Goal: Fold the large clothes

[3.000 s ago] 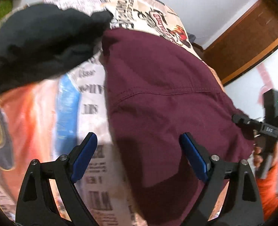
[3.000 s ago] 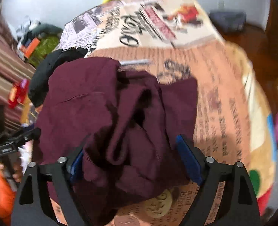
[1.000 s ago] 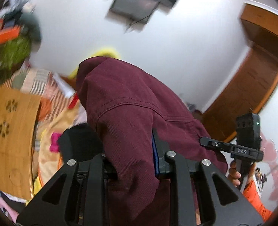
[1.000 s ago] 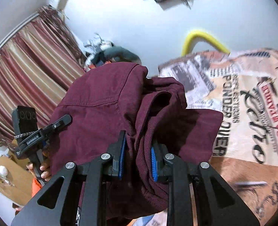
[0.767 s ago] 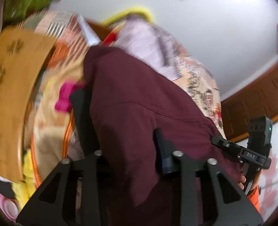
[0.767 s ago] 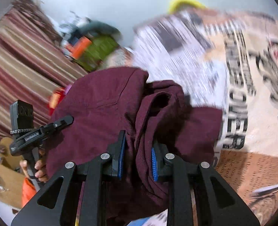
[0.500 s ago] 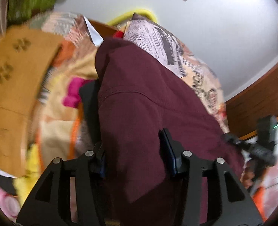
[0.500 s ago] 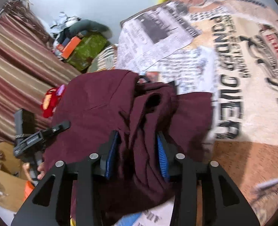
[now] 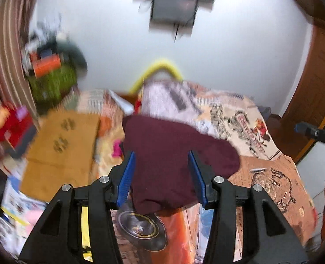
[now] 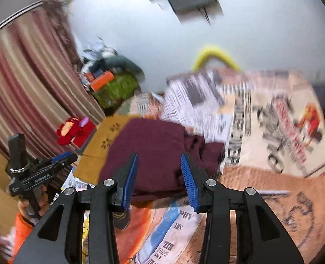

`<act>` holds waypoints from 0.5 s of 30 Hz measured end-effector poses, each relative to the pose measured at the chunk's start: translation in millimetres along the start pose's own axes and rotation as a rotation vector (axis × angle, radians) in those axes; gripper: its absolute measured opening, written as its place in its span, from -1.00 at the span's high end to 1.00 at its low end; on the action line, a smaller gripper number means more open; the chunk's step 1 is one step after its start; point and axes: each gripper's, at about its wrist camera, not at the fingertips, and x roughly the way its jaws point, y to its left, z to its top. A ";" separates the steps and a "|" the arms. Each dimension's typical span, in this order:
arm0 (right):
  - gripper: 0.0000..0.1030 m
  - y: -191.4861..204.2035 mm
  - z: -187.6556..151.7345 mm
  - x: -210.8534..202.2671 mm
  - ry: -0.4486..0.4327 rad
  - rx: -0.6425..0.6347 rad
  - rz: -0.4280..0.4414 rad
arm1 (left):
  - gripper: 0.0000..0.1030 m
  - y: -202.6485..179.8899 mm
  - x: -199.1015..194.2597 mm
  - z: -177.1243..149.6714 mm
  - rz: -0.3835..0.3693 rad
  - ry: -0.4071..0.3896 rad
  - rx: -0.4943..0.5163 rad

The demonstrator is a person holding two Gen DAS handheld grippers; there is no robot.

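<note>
A folded maroon garment [image 9: 171, 165] lies on the bed near its left edge, on the printed bedspread [image 9: 239, 118]. It also shows in the right wrist view [image 10: 158, 154]. My left gripper [image 9: 162, 176] is open and empty, held back from and above the garment. My right gripper [image 10: 160, 176] is open and empty too, just short of the garment. The left gripper [image 10: 39, 176] shows at the left of the right wrist view, and the right gripper's tip [image 9: 314, 133] at the right edge of the left wrist view.
A wooden board [image 9: 59, 151] and a red toy [image 10: 74, 129] sit left of the bed. A cluttered shelf [image 9: 50, 70] stands by the striped curtain [image 10: 30, 77]. A pen [image 9: 258, 170] lies on the bedspread. A wall-mounted screen [image 9: 173, 0] hangs above. A wooden door [image 9: 312, 92] is at right.
Both grippers have opened and let go of the maroon garment, which now lies on the bed. Both have pulled back and tilted up from it.
</note>
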 end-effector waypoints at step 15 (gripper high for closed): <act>0.22 107.2 -72.9 -129.6 -0.459 -0.271 -0.100 | 0.07 -88.5 -205.7 -72.2 0.091 -0.487 0.057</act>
